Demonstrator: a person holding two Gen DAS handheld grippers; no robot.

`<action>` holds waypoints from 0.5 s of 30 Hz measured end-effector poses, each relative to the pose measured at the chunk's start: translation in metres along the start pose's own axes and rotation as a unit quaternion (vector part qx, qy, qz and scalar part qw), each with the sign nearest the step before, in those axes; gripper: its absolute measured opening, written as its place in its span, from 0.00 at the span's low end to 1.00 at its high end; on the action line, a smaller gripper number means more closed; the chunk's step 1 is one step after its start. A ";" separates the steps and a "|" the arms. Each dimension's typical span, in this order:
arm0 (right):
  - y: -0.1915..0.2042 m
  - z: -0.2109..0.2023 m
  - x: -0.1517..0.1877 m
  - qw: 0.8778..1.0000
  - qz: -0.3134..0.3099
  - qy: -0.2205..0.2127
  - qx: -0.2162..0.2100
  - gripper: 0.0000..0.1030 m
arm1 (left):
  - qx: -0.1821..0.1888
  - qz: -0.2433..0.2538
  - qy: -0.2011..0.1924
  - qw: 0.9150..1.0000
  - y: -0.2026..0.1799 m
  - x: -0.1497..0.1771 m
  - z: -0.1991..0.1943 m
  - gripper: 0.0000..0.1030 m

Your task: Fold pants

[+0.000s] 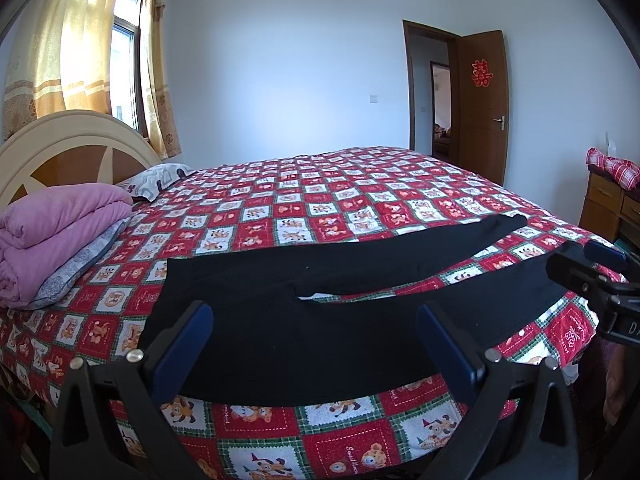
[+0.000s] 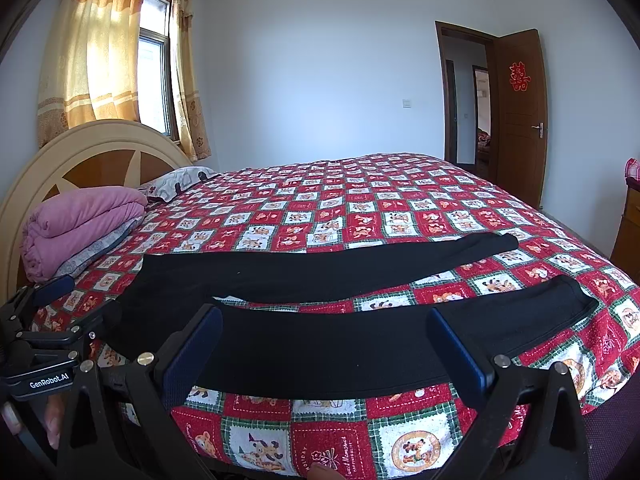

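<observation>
Black pants (image 1: pixel 320 320) lie spread flat across the near side of the bed, waist to the left, the two legs parted and running right. In the right wrist view the pants (image 2: pixel 320 340) show the near leg ending at a cuff on the right. My left gripper (image 1: pixel 314 336) is open, hovering over the hip and near-leg area, nothing between its fingers. My right gripper (image 2: pixel 324 340) is open too, above the near leg. Each gripper shows at the edge of the other's view: the right gripper (image 1: pixel 596 272), the left gripper (image 2: pixel 44 312).
A bed with a red checked cartoon bedspread (image 1: pixel 320 200) fills the room. Folded pink quilt (image 1: pixel 60 236) and pillows (image 1: pixel 160 178) sit by the headboard (image 1: pixel 72 148) on the left. A wooden dresser (image 1: pixel 612 208) stands right; an open door (image 1: pixel 482 104) is at the back.
</observation>
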State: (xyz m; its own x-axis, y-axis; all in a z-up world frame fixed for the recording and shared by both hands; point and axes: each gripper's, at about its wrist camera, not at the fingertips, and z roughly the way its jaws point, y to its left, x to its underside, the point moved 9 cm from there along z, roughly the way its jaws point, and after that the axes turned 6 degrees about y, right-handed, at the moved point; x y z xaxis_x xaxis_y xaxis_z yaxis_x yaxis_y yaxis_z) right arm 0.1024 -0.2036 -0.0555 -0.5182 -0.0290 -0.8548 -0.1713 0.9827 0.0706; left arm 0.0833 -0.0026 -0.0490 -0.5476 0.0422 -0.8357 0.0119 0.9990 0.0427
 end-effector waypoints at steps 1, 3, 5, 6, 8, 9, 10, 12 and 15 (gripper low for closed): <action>0.000 0.000 0.000 1.000 0.000 0.000 0.000 0.99 | 0.001 0.000 0.000 1.000 0.000 0.000 0.000 1.00; 0.000 0.000 0.000 1.000 0.001 0.000 0.000 0.99 | 0.001 0.000 0.000 1.000 0.000 0.000 0.000 1.00; 0.000 0.000 0.000 1.000 0.000 0.000 0.000 0.99 | 0.001 0.000 0.000 1.000 0.000 0.000 0.000 1.00; 0.000 0.000 0.000 1.000 0.000 0.001 0.000 0.99 | 0.001 0.000 0.000 1.000 0.000 0.000 0.000 1.00; 0.001 0.000 0.000 1.000 0.000 0.001 0.000 0.99 | 0.001 0.001 0.000 1.000 -0.001 0.000 0.000 1.00; 0.001 0.000 0.000 1.000 0.000 0.001 0.001 0.99 | 0.001 0.001 0.000 1.000 0.000 0.000 0.000 1.00; 0.000 0.000 0.001 1.000 0.000 0.001 0.000 0.99 | 0.001 0.001 0.000 1.000 0.000 0.000 0.000 1.00; 0.001 0.000 0.000 1.000 0.000 0.000 0.000 0.99 | 0.002 0.001 0.000 1.000 0.000 0.000 0.000 1.00; 0.000 0.000 0.000 1.000 0.002 -0.002 0.001 0.99 | 0.002 0.000 0.000 1.000 0.000 0.000 0.000 1.00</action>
State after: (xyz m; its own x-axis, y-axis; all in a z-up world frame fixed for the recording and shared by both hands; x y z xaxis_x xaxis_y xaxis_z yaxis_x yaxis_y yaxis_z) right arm 0.1027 -0.2034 -0.0557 -0.5154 -0.0249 -0.8566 -0.1684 0.9830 0.0728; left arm 0.0828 -0.0026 -0.0491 -0.5471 0.0427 -0.8360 0.0149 0.9990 0.0413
